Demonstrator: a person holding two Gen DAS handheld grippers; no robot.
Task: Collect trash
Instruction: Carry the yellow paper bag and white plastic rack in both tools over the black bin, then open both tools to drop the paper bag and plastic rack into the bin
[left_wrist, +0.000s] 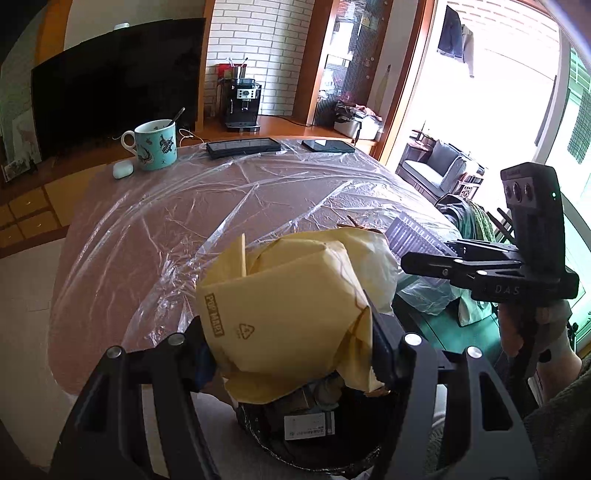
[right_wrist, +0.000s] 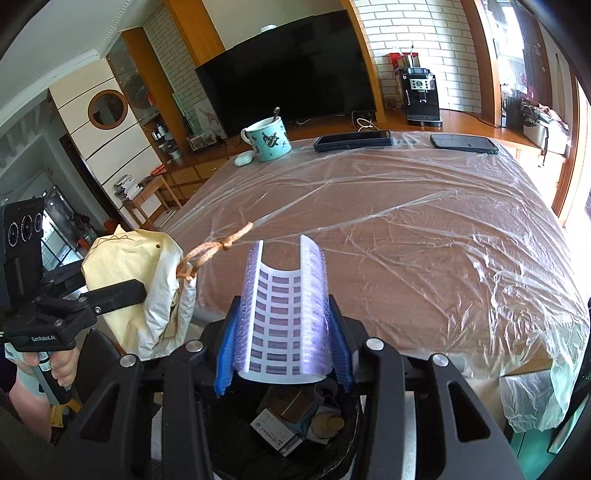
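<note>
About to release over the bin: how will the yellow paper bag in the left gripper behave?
The yellow paper bag is crumpled and folded, so probably light and floppy. It may catch on the bin rim. Its cord handle might snag.

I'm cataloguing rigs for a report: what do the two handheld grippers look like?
Both are matte black with silver bolts. The left gripper reads "GenRobot.AI"; the right gripper has blue ribbed pads, "DAS" lettering and a three-lens camera block. Sleeve colour is unclear.

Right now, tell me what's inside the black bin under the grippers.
In the black bin: a printed white carton, a brown box and a tan, rounded item. Deeper contents are hidden by the crumpled yellow paper bag and ridged plastic sheet held above.
</note>
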